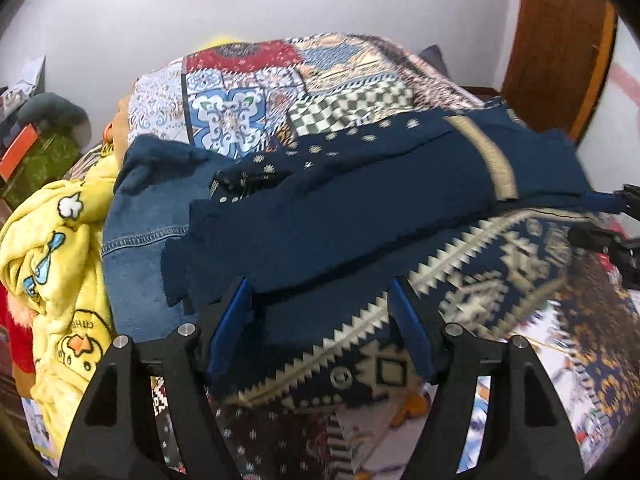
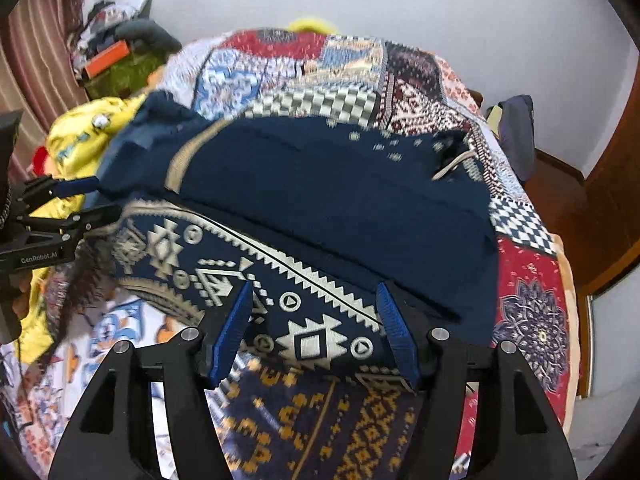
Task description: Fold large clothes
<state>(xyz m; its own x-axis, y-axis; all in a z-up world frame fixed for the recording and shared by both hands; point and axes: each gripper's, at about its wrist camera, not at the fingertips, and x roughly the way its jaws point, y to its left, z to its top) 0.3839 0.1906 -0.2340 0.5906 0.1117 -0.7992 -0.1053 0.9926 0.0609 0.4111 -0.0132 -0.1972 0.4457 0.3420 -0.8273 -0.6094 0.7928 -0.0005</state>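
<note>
A large navy sweater with a cream zigzag and geometric band lies partly folded on the bed, its plain navy half laid over the patterned half; it also shows in the right wrist view. My left gripper is open, its blue-padded fingers either side of the sweater's near left edge. My right gripper is open, its fingers straddling the patterned band at the near right edge. The right gripper shows at the right edge of the left wrist view; the left gripper shows at the left edge of the right wrist view.
The bed has a patchwork quilt. A denim garment lies under the sweater's left side, beside a yellow cartoon blanket. A wooden door stands at right. Cluttered shelf items sit at far left.
</note>
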